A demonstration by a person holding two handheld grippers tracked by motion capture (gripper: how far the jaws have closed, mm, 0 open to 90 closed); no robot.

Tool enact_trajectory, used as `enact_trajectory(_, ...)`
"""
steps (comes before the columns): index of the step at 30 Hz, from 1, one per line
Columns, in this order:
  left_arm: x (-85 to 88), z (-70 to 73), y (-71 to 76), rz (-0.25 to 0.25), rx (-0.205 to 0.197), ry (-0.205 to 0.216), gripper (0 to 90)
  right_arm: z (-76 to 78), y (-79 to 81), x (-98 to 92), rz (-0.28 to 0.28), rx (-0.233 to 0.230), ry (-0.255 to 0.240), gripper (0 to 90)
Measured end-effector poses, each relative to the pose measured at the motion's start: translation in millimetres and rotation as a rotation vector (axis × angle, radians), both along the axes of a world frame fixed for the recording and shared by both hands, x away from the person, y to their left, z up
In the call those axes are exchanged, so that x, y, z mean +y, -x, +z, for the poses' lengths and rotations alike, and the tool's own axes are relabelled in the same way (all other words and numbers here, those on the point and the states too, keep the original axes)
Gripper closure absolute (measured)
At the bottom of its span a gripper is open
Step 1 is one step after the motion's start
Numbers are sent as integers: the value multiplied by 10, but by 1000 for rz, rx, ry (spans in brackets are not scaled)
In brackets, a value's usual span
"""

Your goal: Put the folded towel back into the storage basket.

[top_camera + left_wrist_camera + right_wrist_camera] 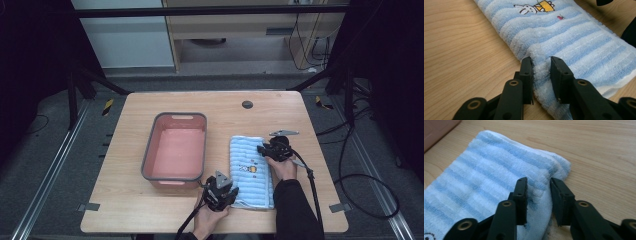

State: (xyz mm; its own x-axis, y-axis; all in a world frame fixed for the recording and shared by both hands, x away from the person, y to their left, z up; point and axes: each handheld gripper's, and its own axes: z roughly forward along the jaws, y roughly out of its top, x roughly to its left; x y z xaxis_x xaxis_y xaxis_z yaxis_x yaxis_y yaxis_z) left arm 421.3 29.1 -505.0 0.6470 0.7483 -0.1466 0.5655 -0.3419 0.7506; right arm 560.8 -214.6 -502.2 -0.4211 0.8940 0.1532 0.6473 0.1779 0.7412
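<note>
Wooden table [150, 210], grey floor [45, 165], pale cabinet [225, 30]

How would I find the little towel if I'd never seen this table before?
Look at the wooden table and find the pink tub. Just right of it lies the towel, folded flat, with a claw pinching each end. It is fluffy with blue and white stripes and a small cartoon bunny stitched on it.
</note>
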Motion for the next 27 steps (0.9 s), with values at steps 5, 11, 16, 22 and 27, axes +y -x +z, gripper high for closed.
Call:
enact_trajectory(5, 0, 0, -3, 7, 2, 9, 793, 7, 8, 23, 11, 5, -4, 772)
enact_trajectory(11, 13, -1, 9, 13, -5, 23, 827, 27, 14, 32, 14, 4, -3, 820)
enact_trajectory(16, 35, 11, 7, 9, -2, 45, 836, 82, 37, 33, 13, -19, -11, 830)
enact_trajectory(22, 112, 143, 32, 1, -22, 95, 842, 301, 137, 56, 34, -81, -29, 833)
enact_trajectory(27, 165, 306, 71, -13, -51, 118, 842, 452, 213, 68, 39, -127, -32, 833)
